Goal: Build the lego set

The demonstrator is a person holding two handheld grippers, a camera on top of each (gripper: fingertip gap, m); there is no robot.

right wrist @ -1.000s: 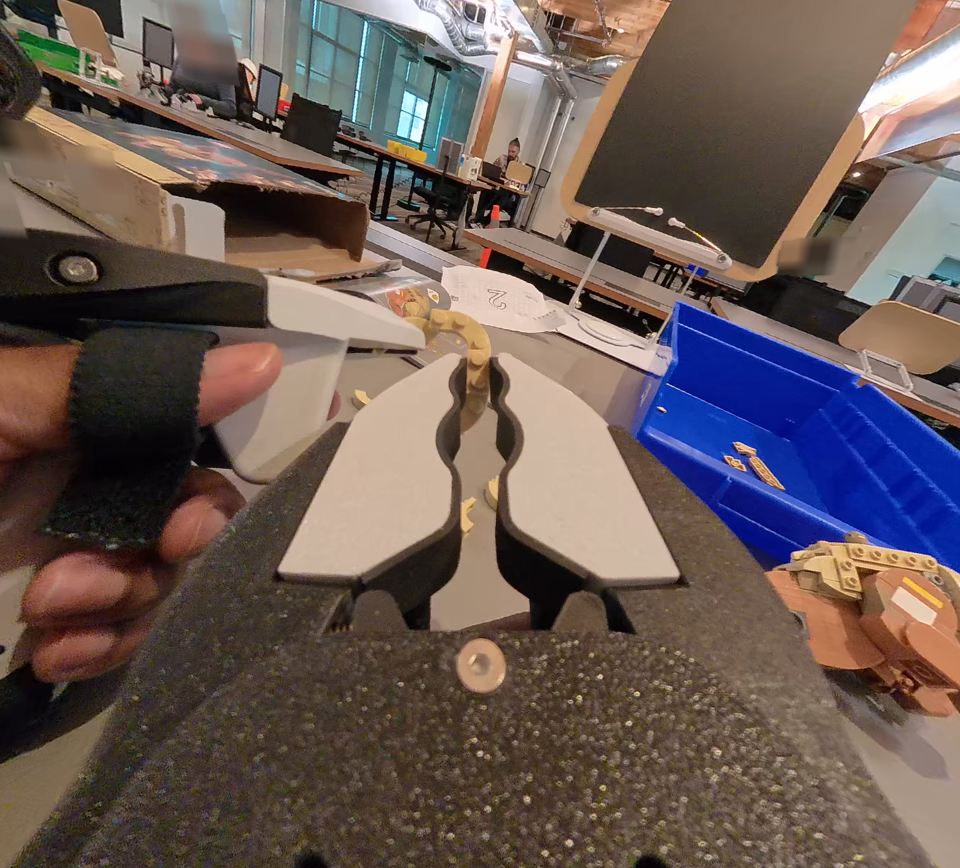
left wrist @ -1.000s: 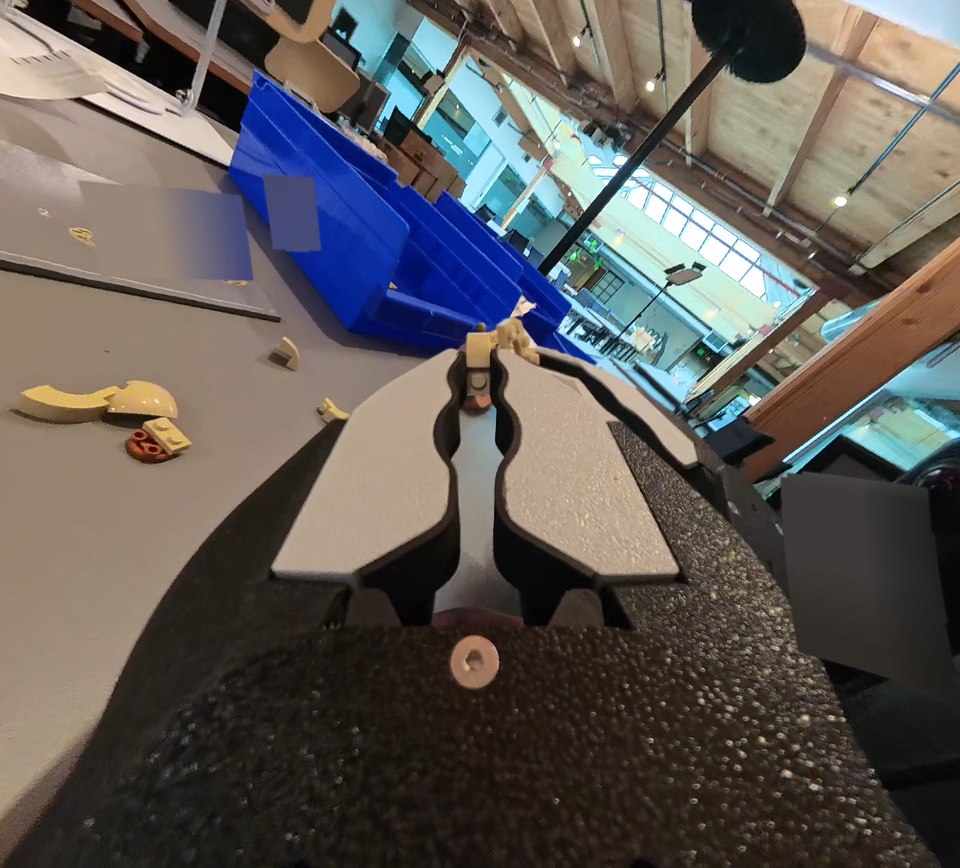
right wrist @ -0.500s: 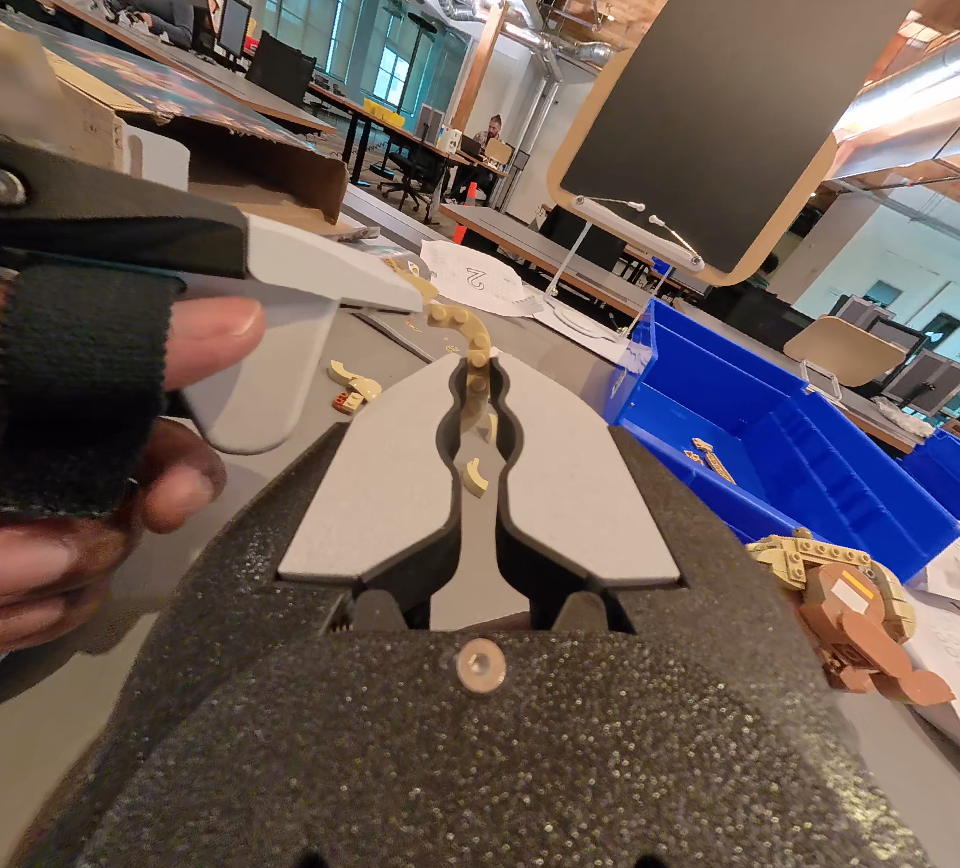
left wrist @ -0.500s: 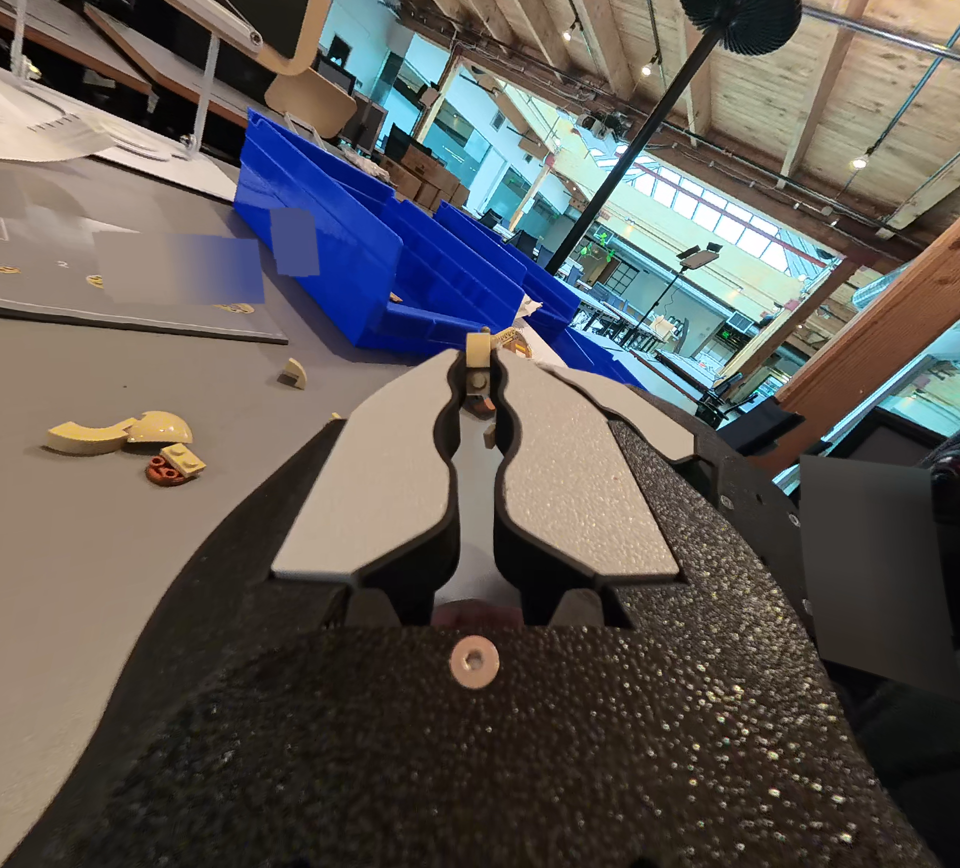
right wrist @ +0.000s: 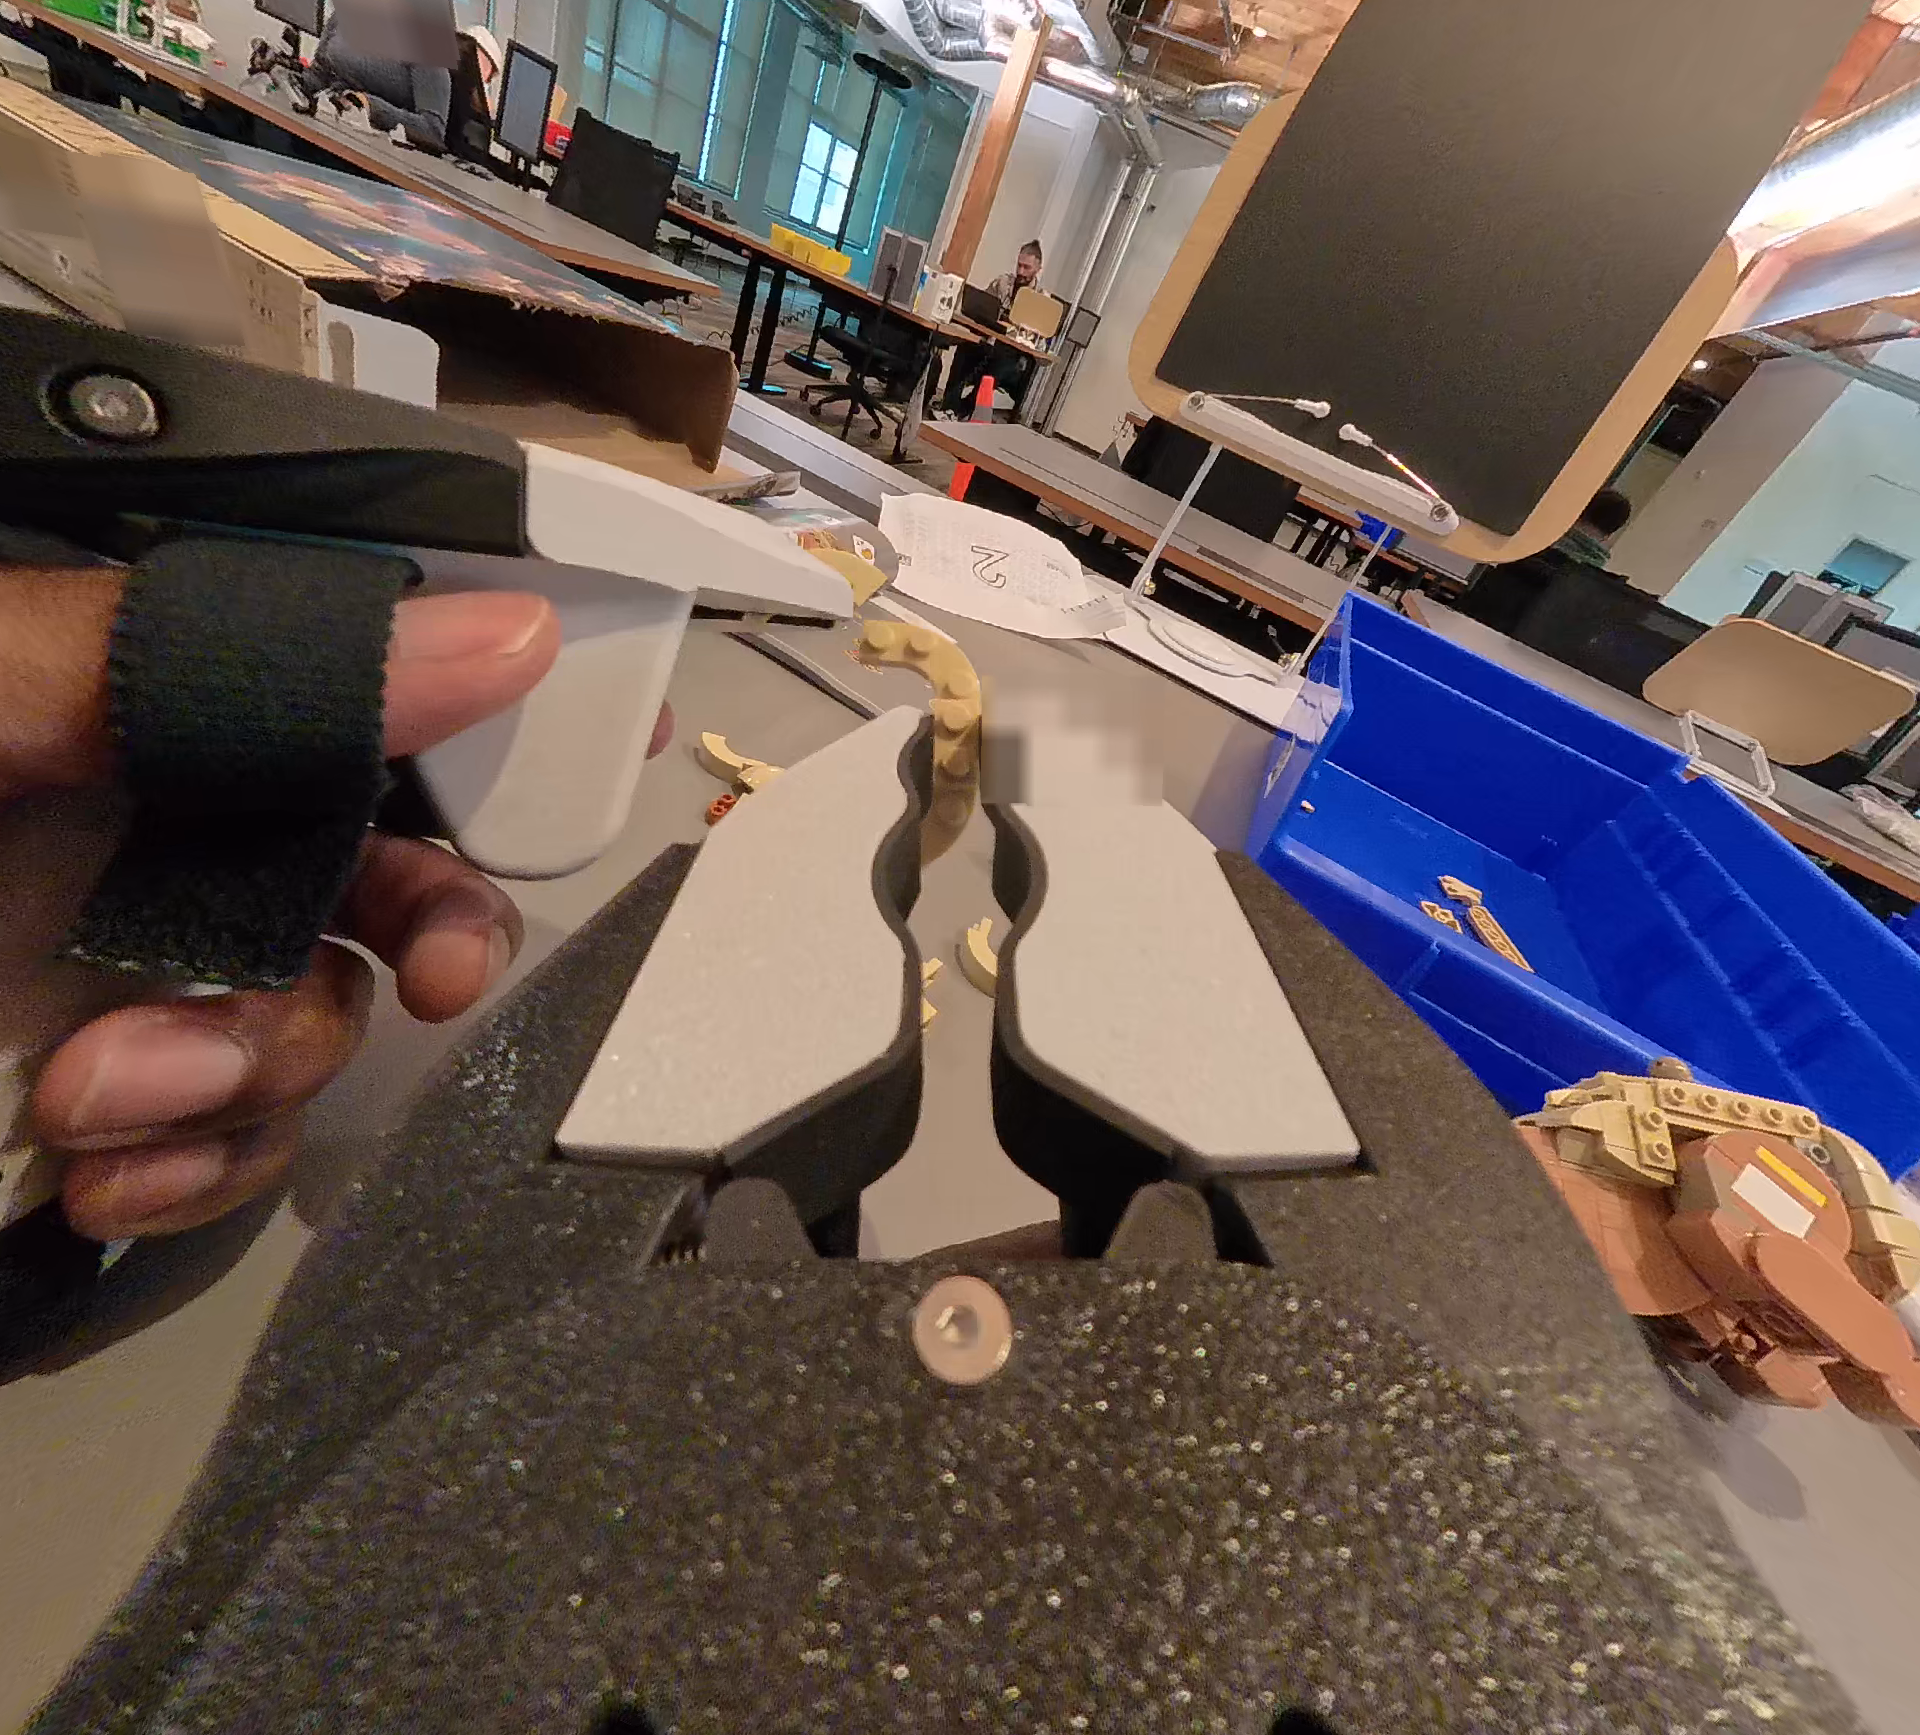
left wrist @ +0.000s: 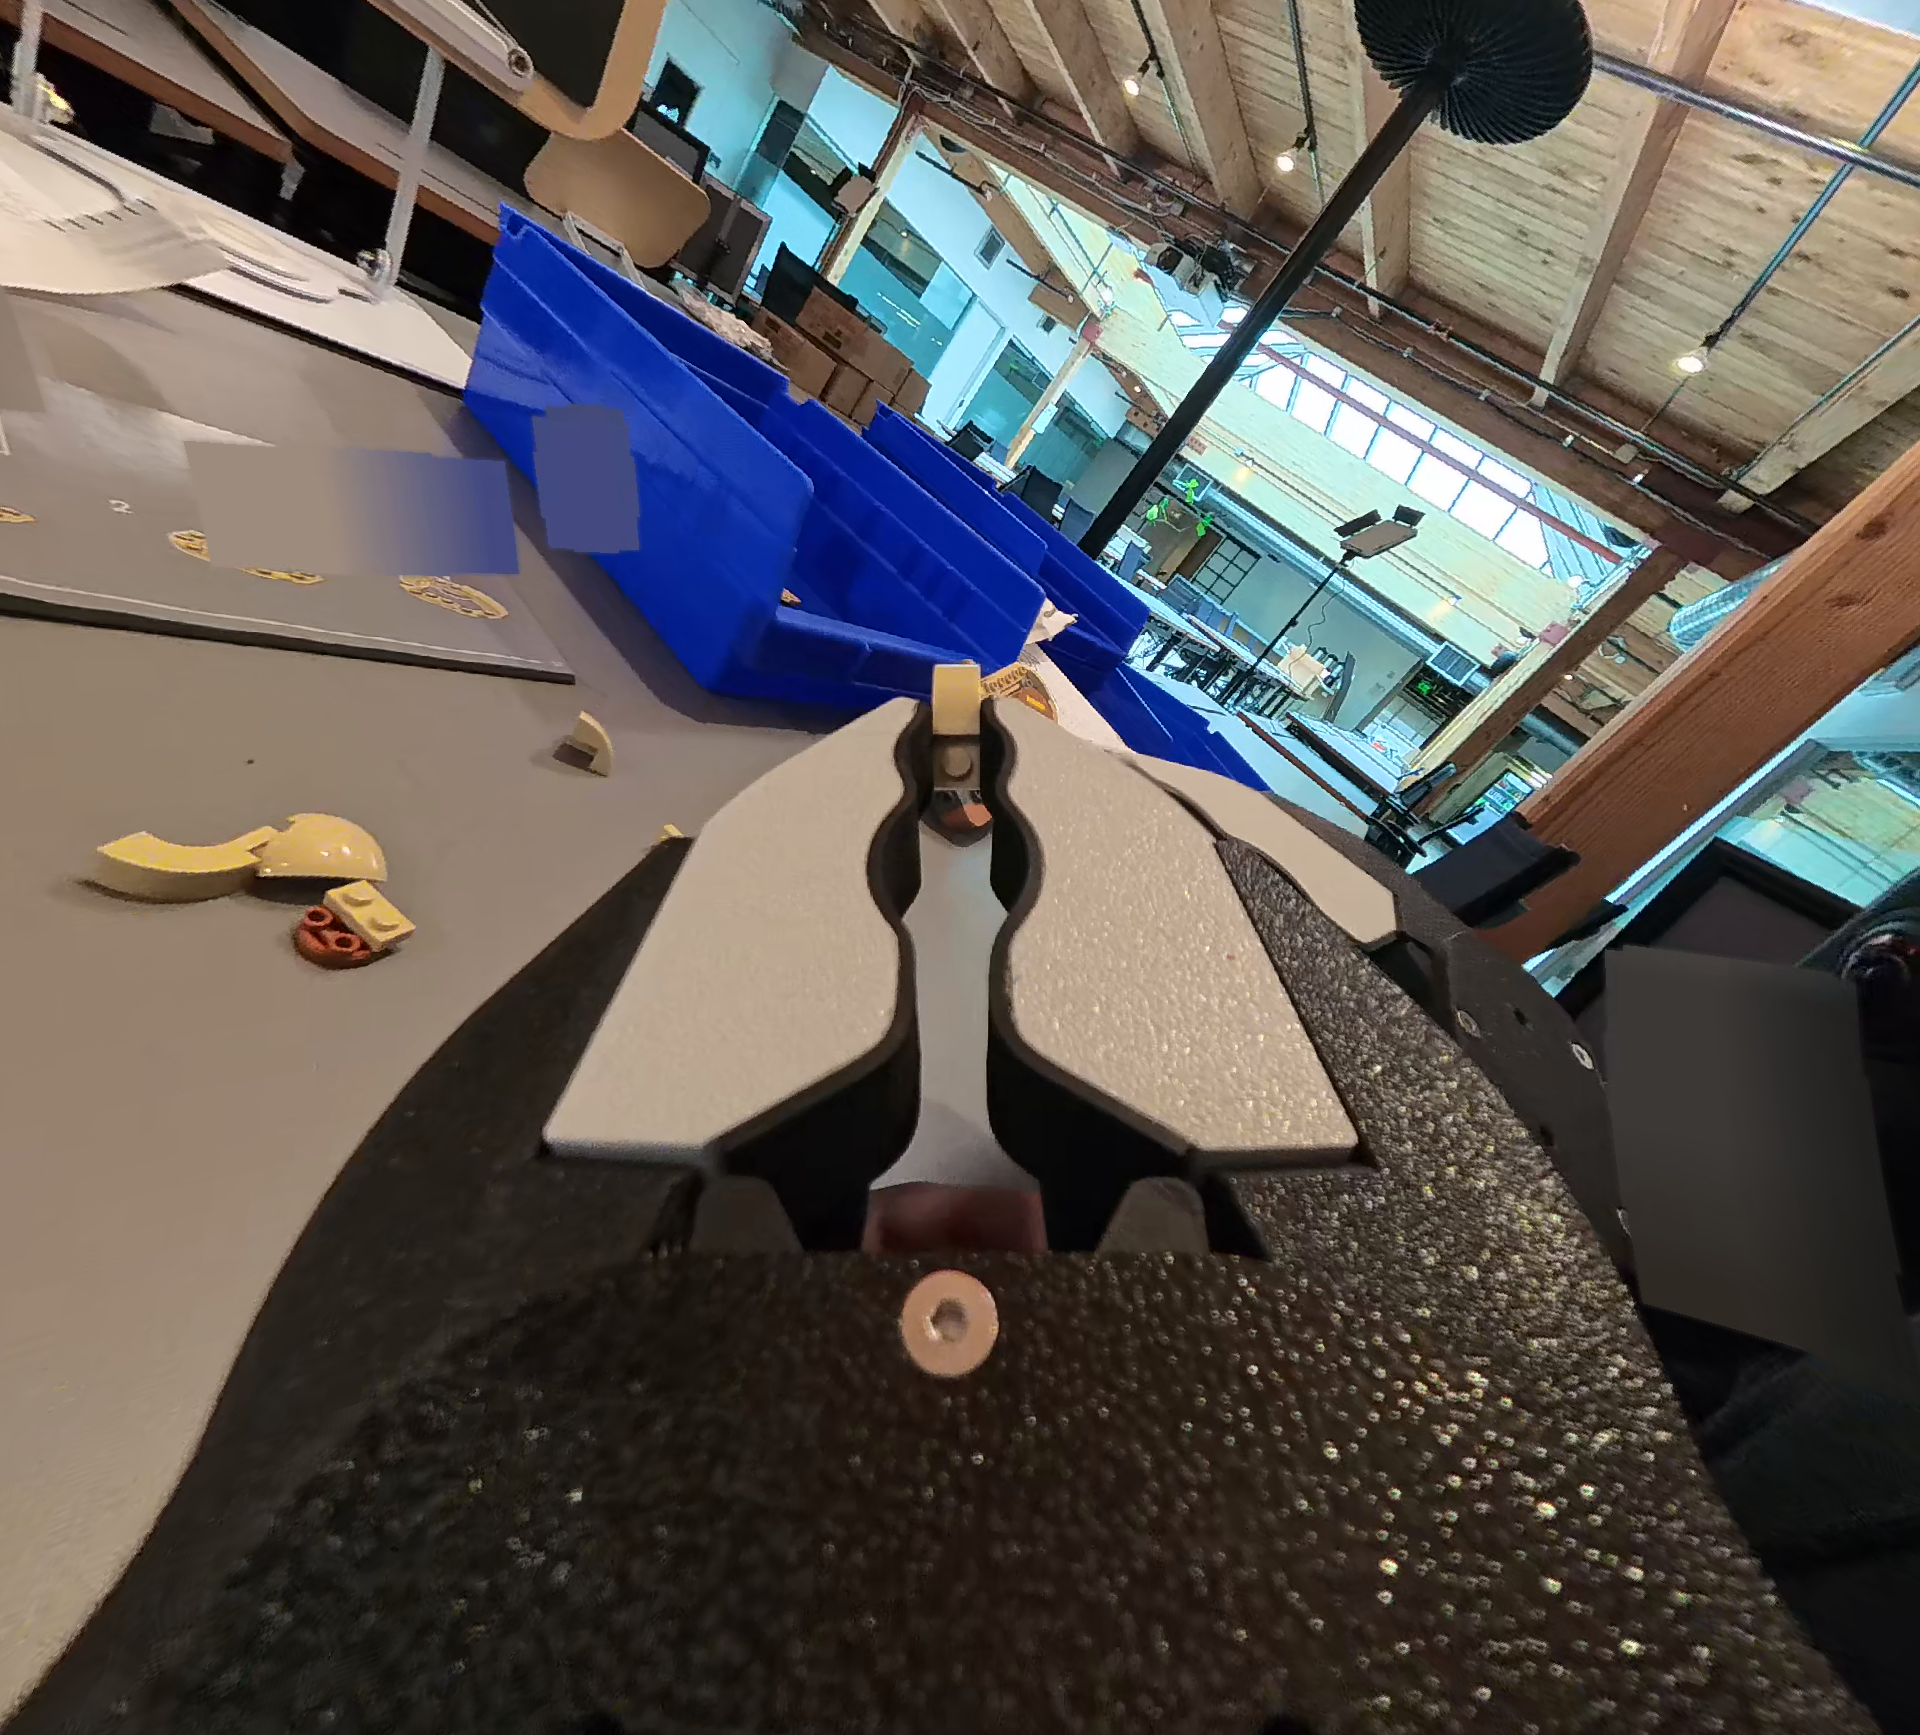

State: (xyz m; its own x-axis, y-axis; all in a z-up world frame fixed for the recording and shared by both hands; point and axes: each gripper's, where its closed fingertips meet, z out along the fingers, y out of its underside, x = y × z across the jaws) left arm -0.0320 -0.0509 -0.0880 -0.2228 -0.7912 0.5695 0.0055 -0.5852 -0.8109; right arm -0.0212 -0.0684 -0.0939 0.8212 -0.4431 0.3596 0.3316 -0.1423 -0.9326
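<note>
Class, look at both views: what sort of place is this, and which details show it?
Probably an open-plan workshop or office in a converted industrial building: an exposed timber ceiling, long desks with monitors, and a grey worktable with blue parts bins and loose tan bricks.

The left gripper [left wrist: 954, 729] is closed on a small tan brick piece [left wrist: 954, 698], clamped at the fingertips at frame centre and projecting just past them. One stud faces the camera; a brown part sits directly below it between the jaws.

The right gripper [right wrist: 954, 750] is closed on a tan curved studded plate [right wrist: 940, 698]. One end is clamped at the fingertips; the arc rises and bends toward upper left, its free end just beside the left gripper's tip, studs facing left and up.
</note>
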